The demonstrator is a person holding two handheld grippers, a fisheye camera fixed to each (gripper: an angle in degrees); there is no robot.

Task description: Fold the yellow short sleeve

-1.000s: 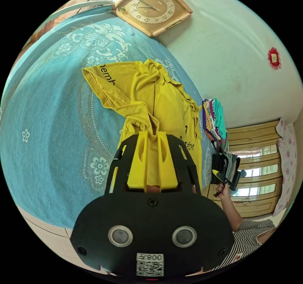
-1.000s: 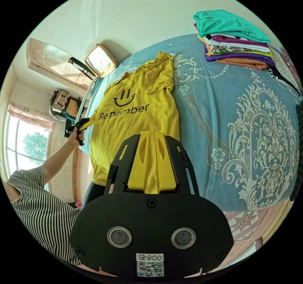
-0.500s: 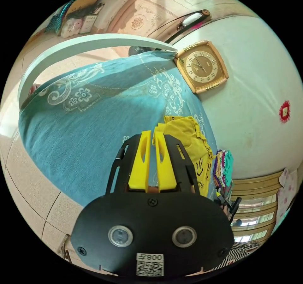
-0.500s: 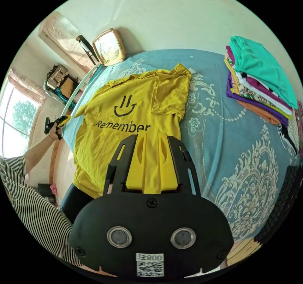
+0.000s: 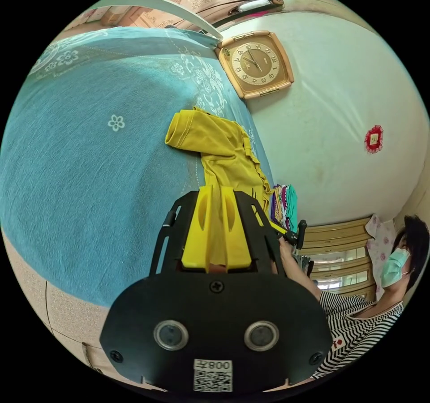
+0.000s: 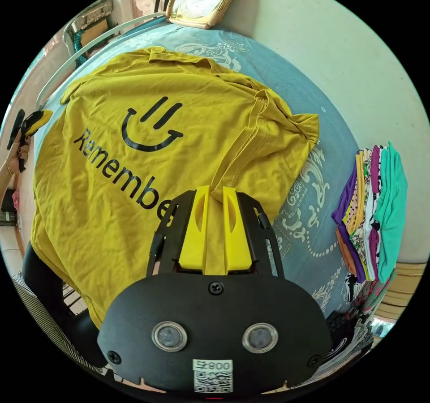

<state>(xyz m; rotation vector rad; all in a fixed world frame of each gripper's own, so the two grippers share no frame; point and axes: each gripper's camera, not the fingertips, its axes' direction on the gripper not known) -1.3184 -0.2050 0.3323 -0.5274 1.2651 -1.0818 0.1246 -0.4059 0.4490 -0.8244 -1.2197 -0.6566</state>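
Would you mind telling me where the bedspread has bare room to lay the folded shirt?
The bedspread is bare beside the yellow shirt's sleeve, on the side away from the wall. A narrower strip lies between the shirt and the stack of folded clothes, crowded at the stack.

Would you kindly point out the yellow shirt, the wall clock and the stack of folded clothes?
yellow shirt (image 6: 134,170), right gripper view, on its printed front.
wall clock (image 5: 256,62), left gripper view, on its dial.
stack of folded clothes (image 6: 374,206), right gripper view, on the folded edges.
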